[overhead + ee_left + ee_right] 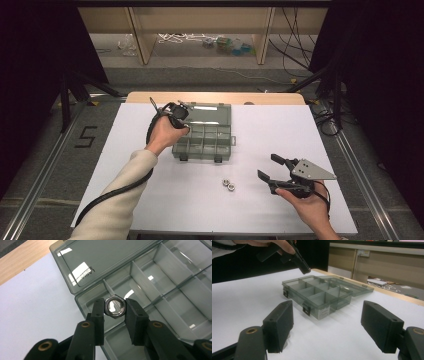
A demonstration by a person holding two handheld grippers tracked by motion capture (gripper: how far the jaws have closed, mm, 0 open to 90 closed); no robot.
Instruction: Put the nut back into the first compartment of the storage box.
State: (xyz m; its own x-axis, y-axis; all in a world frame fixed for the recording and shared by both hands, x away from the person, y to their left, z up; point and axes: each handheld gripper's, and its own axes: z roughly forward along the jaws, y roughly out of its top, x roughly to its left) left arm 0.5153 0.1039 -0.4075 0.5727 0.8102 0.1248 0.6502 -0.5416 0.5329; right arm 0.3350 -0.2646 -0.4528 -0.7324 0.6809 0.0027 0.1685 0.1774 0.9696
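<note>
Left tongs clamp a hex nut between their two black pads, near the centre of the left gripper view. Shiny and silver, the nut has six flat sides and a round bore that reflects light; it faces the camera edge-on to the pads. It hangs above the compartment box, over a corner cell at the lower left of the box in that view. Smoky grey and see-through, the box is split by thin walls into rows of small cells, and the cells that show look bare. Its lid lies folded back flat on the counter, with a pale printed label on it.

Right tongs stand wide apart with nothing between the pads, resting low at the lower right of the high view. Two more nuts lie together on the white counter just left of them, below the box in that view.
</note>
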